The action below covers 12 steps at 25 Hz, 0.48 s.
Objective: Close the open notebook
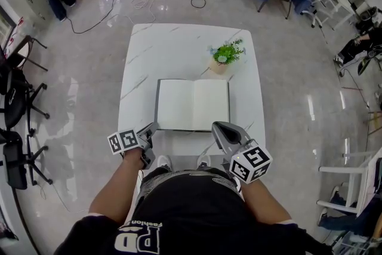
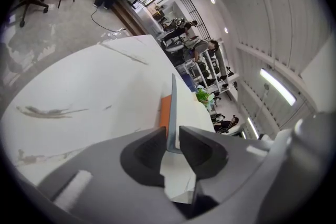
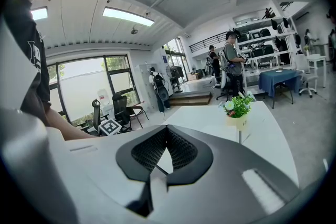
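Presently, the open notebook with blank cream pages and a dark cover lies flat on the near half of the white marble-patterned table, its spine pointing away from the person. A small green potted plant with pale flowers stands just beyond the notebook's far right corner, apart from it.

The person is positioned at the table's near edge. Both forearms reach forward and slightly down, with the elbows bent close to the torso.

The left gripper sits at the notebook's near left corner and tilts down toward the table, its marker cube facing upward. Its jaws stand partly apart with the thin edge of the left cover between them. The cover lies against one pad and a narrow gap shows at the other, so no clamping is seen.

The right gripper sits at the near right corner, likewise angled down. Its jaw tips meet, and nothing is visibly pinched between them. The two grippers are level with each other, one at each end of the notebook's near edge.
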### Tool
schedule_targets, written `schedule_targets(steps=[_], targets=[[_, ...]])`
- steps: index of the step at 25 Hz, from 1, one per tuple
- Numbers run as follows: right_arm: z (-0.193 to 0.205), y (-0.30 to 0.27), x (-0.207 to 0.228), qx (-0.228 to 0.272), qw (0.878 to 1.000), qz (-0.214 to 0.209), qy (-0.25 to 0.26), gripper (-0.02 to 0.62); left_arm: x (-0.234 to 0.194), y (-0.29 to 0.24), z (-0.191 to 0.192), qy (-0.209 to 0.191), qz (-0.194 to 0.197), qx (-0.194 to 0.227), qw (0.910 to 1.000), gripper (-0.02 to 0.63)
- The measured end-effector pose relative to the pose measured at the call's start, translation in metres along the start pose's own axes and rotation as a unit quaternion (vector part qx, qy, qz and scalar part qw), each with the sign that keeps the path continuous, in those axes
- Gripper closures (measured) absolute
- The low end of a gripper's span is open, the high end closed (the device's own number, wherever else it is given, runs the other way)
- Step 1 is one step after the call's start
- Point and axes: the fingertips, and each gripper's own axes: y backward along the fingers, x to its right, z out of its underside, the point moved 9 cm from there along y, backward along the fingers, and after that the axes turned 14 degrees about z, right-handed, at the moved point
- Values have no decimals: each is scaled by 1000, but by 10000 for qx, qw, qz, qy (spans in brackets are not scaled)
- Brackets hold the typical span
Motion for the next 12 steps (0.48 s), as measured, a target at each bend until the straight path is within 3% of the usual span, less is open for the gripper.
schedule_targets(steps=[9, 12], targets=[[2, 2, 3, -9, 10000, 49, -13, 595, -12, -2, 4, 150, -73, 7, 9999, 432], [2, 2, 4, -15, 10000, 51, -14, 595, -13, -4, 5, 461, 212, 117, 9986, 428]])
